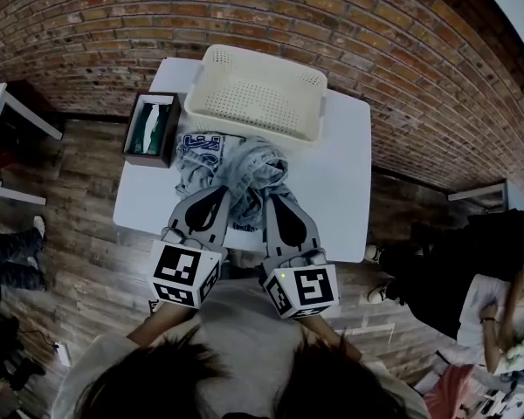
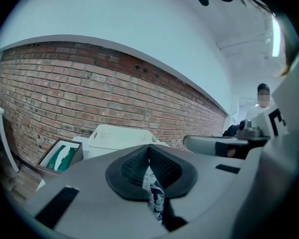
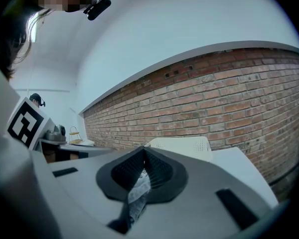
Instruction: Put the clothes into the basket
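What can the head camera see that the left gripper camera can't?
Only the head view shows the whole clothes pile bunched on the table, and the marker cube of the left gripper. Only the left gripper view shows, up close, its jaws shut on a scrap of cloth. Both show the basket, the box and the brick wall.

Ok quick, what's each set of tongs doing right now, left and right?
Left tongs: closed, gripping the grey garment.
Right tongs: closed, gripping the same grey garment.
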